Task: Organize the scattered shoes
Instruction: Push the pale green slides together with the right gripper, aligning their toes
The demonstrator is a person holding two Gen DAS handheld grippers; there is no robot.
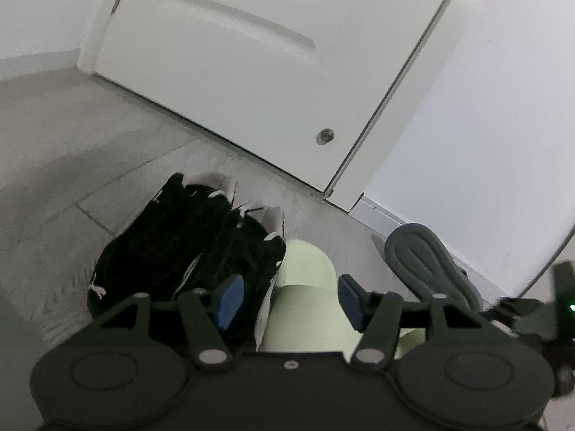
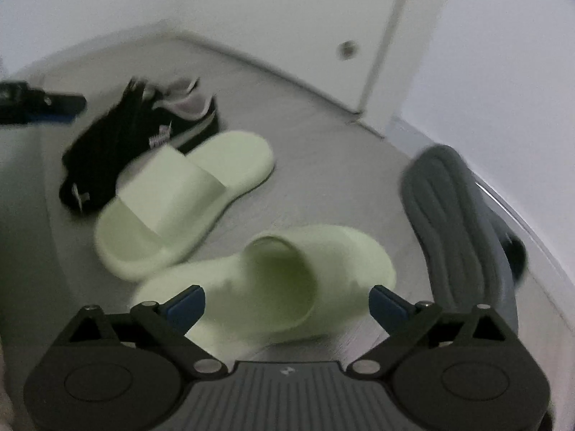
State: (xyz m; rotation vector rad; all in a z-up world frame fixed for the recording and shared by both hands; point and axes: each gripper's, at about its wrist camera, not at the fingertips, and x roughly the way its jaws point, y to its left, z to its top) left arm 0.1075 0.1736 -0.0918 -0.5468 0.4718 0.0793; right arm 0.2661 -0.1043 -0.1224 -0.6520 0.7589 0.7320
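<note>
Grey floor tiles [image 2: 316, 143] run up to a white door [image 1: 233, 72] and a wall, and the shoes sit in a loose cluster at that corner. Two black sneakers [image 1: 187, 237] already lie side by side, toes toward the door, which reads as the start of a tidy row. Just beside them lies one green slide [image 2: 179, 201], flat on its sole, and a second green slide [image 2: 273, 280] lies near it, skewed rather than parallel, so the pair looks unfinished. A grey slipper [image 2: 452, 222] leans on its edge against the wall, sole outward, well apart from the row and probably not yet sorted. The left gripper [image 1: 287, 296] has its jaws on either side of the first slide's strap; blur hides the contact, so I cannot tell whether it grips or only brackets it. The right gripper [image 2: 287, 303] stands wide open over the second slide, its pads clear of it.
</note>
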